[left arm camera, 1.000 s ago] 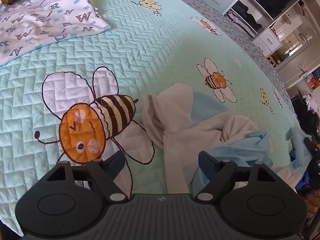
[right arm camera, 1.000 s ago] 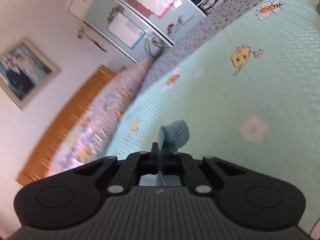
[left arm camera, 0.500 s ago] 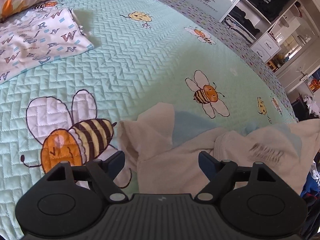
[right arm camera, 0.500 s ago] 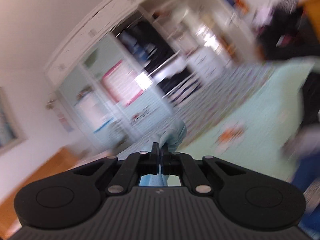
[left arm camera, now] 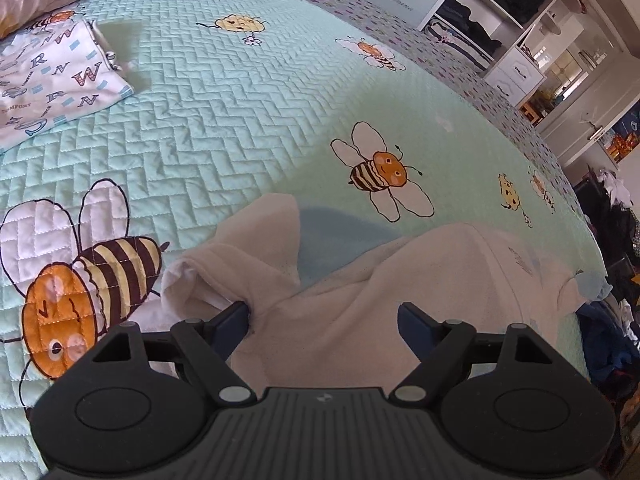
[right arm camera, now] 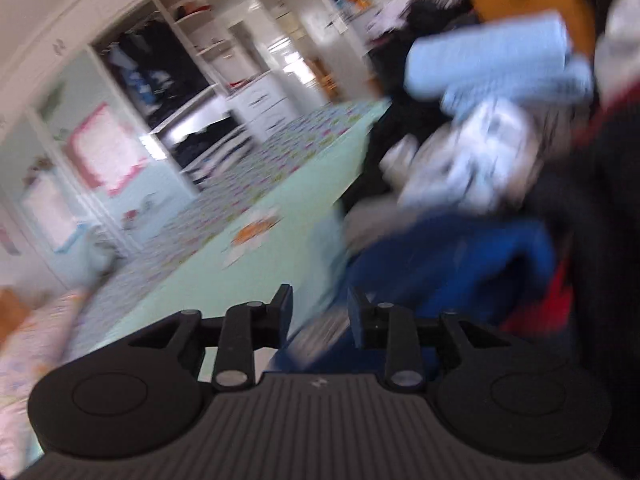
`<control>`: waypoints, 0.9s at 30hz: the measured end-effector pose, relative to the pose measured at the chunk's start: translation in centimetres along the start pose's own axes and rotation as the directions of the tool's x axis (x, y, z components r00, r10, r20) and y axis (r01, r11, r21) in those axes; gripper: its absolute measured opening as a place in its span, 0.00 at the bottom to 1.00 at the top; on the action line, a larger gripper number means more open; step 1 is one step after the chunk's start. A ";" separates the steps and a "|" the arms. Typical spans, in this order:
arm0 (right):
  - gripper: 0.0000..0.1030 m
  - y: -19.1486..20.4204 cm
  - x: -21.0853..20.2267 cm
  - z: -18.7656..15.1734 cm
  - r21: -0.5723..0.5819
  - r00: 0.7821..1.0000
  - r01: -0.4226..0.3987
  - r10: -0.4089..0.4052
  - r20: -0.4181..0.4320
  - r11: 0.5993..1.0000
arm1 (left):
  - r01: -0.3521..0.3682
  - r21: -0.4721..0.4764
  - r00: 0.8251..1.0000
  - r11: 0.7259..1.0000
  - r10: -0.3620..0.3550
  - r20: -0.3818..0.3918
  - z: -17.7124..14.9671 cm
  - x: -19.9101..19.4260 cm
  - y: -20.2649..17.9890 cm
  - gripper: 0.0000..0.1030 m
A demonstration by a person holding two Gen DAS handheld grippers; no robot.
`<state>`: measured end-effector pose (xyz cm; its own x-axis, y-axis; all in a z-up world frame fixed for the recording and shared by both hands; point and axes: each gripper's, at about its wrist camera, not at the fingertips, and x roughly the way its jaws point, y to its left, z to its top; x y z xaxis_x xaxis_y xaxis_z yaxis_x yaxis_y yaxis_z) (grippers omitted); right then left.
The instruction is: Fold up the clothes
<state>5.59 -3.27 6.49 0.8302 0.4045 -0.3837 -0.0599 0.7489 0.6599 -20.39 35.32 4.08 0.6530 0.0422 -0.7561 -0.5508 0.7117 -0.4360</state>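
The cream fleece garment [left arm camera: 360, 304] lies rumpled on the mint quilted bee-print bedspread [left arm camera: 240, 120], low and centre in the left view. The left tool [left arm camera: 322, 318] hovers spread wide over it, gripping nothing. The right tool [right arm camera: 318, 312], its jaws just parted and empty, faces a blurred clothes pile [right arm camera: 472, 168]. Spreading is in hand; next, pinch a sleeve or hem.

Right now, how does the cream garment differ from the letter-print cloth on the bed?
The cream garment is plain, the letter-print cloth covered in letters. The cream garment lies rumpled between the left hand-held gripper fingers; the letter-print cloth lies flat and squared near the pillows. Both rest on the bee quilt.
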 end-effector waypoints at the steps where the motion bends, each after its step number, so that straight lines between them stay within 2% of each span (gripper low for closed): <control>1: 0.47 0.5 -0.5 -1.9 0.025 0.996 -0.077 0.078 -0.037 0.997 | -0.011 -0.009 1.000 1.000 0.011 0.004 0.0 -0.2 0.3 0.81; 3: 0.58 2.8 0.0 -6.2 0.050 0.966 -0.218 0.223 -0.132 0.975 | -0.042 -0.026 0.999 0.999 0.043 0.019 0.1 -0.7 0.9 0.81; 5: 0.61 6.1 1.3 -10.3 -0.001 0.918 -0.319 0.308 -0.250 0.948 | -0.064 -0.030 0.997 0.998 0.065 0.043 0.0 -1.3 1.6 0.81; 8: 0.63 10.5 1.6 -16.4 -0.154 0.860 -0.388 0.297 -0.415 0.909 | -0.087 -0.056 0.995 0.995 0.089 0.042 0.0 -1.8 2.9 0.85; 11: 0.63 11.9 0.0 -19.8 -0.287 0.860 -0.375 0.216 -0.462 0.881 | -0.087 -0.081 0.996 0.993 0.089 0.024 -0.4 -2.1 4.2 0.85; 15: 0.63 11.7 -4.6 -21.0 -0.485 0.914 -0.281 0.076 -0.399 0.828 | -0.042 -0.089 0.999 0.995 0.043 0.013 -1.1 -2.3 4.5 0.85; 18: 0.68 9.4 -7.4 -19.8 -0.481 0.923 -0.237 0.042 -0.382 0.844 | -0.007 -0.070 1.000 0.998 0.007 0.002 -1.7 -2.4 3.7 0.85; 22: 0.72 6.6 -11.5 -18.7 -0.391 0.893 -0.288 0.099 -0.438 0.874 | 0.044 -0.043 0.999 0.998 -0.046 -0.028 -2.8 -2.4 2.6 0.86; 24: 0.76 6.1 -13.3 -18.8 -0.390 0.886 -0.301 0.104 -0.451 0.870 | 0.055 -0.031 0.998 0.998 -0.056 -0.038 -3.3 -2.5 2.2 0.86; 27: 0.77 5.4 -14.5 -19.2 -0.377 0.877 -0.316 0.117 -0.466 0.871 | 0.069 -0.018 0.996 0.997 -0.070 -0.051 -3.9 -2.7 1.7 0.87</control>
<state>-17.44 4.93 3.24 0.4631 0.6867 -0.5603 -0.5232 0.7221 0.4526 -25.09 33.70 3.47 0.6626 -0.0434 -0.7477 -0.5136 0.7002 -0.4959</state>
